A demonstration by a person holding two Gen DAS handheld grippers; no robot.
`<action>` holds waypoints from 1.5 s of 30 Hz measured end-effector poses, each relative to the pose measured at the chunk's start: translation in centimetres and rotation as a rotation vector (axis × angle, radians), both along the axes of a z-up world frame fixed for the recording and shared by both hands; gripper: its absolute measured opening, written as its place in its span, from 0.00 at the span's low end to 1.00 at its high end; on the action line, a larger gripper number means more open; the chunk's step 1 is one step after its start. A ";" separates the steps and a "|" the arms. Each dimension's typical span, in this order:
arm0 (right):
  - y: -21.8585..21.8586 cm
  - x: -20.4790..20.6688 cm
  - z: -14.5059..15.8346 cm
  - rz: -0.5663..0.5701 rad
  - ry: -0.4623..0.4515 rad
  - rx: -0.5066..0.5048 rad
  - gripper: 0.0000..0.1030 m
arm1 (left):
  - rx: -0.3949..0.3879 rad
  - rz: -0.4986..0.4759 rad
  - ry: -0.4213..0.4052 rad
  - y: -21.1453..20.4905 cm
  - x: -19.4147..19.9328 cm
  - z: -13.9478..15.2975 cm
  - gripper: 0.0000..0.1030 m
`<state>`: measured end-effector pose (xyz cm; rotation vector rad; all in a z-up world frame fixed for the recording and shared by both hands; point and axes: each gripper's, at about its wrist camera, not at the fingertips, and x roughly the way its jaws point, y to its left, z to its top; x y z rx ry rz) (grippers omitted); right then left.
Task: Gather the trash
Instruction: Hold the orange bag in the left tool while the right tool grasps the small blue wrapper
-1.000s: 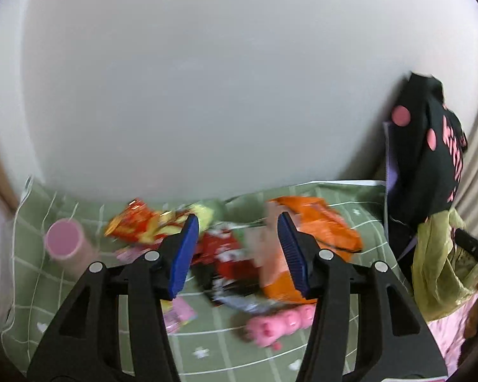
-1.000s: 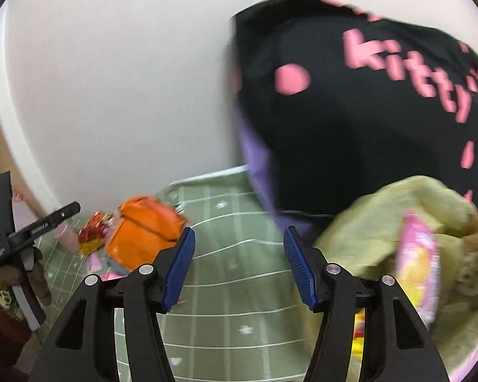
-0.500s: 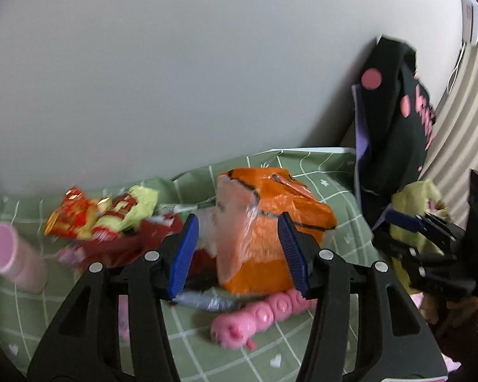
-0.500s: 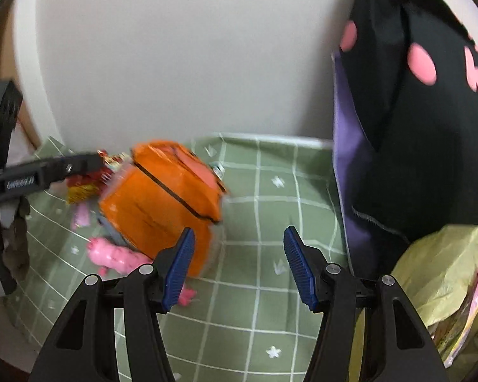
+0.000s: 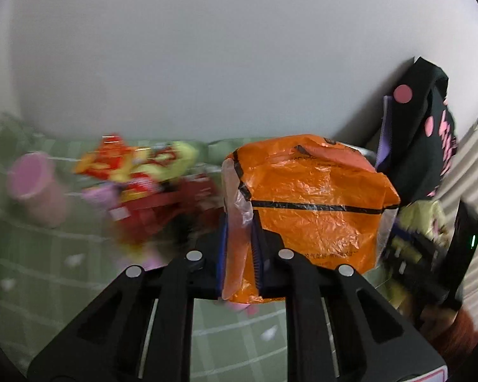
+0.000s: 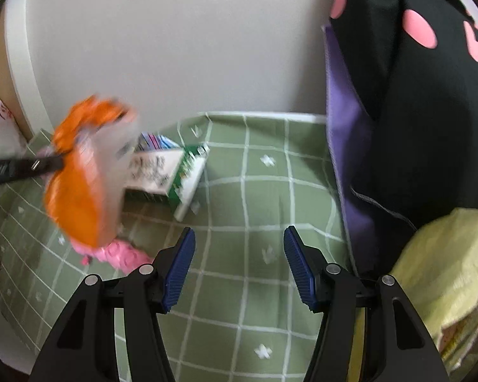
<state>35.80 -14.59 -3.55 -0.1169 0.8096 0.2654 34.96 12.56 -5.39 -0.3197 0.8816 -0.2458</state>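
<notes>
A crumpled orange plastic bag [image 5: 315, 200] hangs in front of my left gripper [image 5: 239, 248]. Its jaws are closing, and the blue pads press on the bag's left edge. In the right wrist view the orange bag [image 6: 83, 184] is blurred and raised off the cloth, with the left gripper [image 6: 22, 167] reaching in from the left. A green and white carton [image 6: 169, 175] lies behind it, and a pink toy [image 6: 124, 254] below it. My right gripper [image 6: 239, 264] stands open over the cloth with nothing between its fingers. Red and yellow snack wrappers [image 5: 137, 172] lie blurred at the left.
A green checked cloth [image 6: 255, 302] covers the surface up to a white wall. A black bag with pink dots [image 6: 430, 95] stands at the right, with a yellow-green plastic bag [image 6: 446, 270] holding wrappers below it. A pink cup [image 5: 35, 187] stands far left.
My left jaws have come together on the orange bag's edge, and the bag has lifted, uncovering the carton behind it. The right gripper has shifted slightly, jaws as wide as before.
</notes>
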 end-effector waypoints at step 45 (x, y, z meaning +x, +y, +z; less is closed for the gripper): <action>11.9 12.3 -3.0 0.454 0.152 -0.077 0.09 | 0.086 0.195 0.042 8.6 -5.8 -0.9 0.14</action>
